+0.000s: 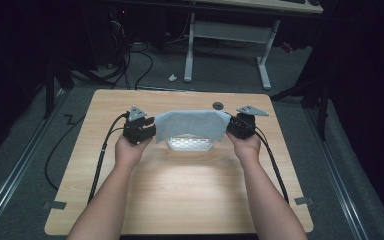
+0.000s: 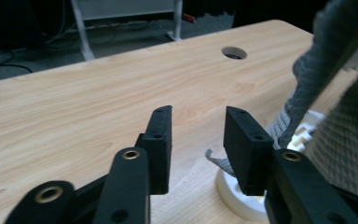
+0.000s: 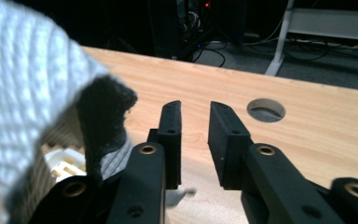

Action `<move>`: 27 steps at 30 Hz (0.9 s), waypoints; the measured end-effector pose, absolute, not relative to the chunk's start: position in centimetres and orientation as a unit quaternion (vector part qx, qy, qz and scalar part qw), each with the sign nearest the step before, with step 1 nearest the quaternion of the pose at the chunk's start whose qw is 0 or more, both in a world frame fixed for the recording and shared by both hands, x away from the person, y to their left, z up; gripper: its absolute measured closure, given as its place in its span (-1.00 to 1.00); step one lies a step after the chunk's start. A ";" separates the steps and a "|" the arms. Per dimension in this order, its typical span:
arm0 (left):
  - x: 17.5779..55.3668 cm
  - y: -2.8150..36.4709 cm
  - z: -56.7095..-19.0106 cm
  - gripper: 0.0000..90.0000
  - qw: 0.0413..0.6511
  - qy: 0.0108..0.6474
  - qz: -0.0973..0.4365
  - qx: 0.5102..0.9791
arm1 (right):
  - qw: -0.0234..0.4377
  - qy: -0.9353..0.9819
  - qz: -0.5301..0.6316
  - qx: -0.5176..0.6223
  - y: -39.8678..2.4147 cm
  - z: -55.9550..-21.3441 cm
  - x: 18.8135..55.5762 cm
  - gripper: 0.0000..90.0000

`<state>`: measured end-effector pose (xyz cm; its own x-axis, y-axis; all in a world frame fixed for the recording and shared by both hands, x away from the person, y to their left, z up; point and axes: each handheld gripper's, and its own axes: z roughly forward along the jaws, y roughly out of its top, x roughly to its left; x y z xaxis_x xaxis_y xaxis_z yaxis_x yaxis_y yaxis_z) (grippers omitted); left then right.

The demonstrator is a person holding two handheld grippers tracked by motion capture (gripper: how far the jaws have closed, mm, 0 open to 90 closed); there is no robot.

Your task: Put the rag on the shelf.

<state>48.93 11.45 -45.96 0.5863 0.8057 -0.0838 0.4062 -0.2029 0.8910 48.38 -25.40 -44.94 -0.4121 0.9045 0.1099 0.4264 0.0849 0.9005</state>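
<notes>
Nearest, the person's forearms come in over a wide bare stretch of the table (image 1: 180,195), so there is plenty of room to draw back toward the near edge. Past mid-table, the left gripper (image 2: 198,114) and the right gripper (image 3: 195,108) flank a grey cloth (image 1: 192,125) that spans between them above a white slotted object (image 1: 190,144) standing on the wood.

Both grippers have their jaws apart with nothing between the pads; the cloth hangs beside each one rather than inside it. That is probably the main risk: with neither gripper clamping it, the cloth could slide off to one side or sag as the hands move. Its loose, frayed corner might also catch in the white object's slots and drag that object along.

Left and right of the hands, open wood runs out to the side edges. Farther off, a round hole (image 1: 218,105) lies near the far edge, just behind the cloth, where a corner could drop in. Beyond the edge, the floor holds cables (image 1: 145,65) and a white desk frame (image 1: 227,32).
</notes>
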 end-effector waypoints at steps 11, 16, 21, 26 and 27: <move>48.7 13.8 -44.0 -0.01 0.475 0.429 0.240 0.730 | 0.273 0.685 0.472 0.483 -27.0 -43.3 47.7 0.47; 48.2 14.9 -43.9 -0.07 0.468 0.433 0.250 0.729 | 0.283 0.682 0.471 0.482 -27.7 -42.9 47.1 0.46; 47.7 15.9 -44.2 -0.10 0.465 0.439 0.253 0.726 | 0.293 0.678 0.472 0.480 -28.4 -43.0 46.4 0.44; 46.9 16.7 -44.7 -0.12 0.462 0.440 0.257 0.726 | 0.290 0.687 0.461 0.480 -29.0 -43.2 45.6 0.39; 46.7 16.9 -44.8 -0.12 0.457 0.443 0.259 0.726 | 0.297 0.686 0.464 0.476 -29.0 -43.2 45.3 0.38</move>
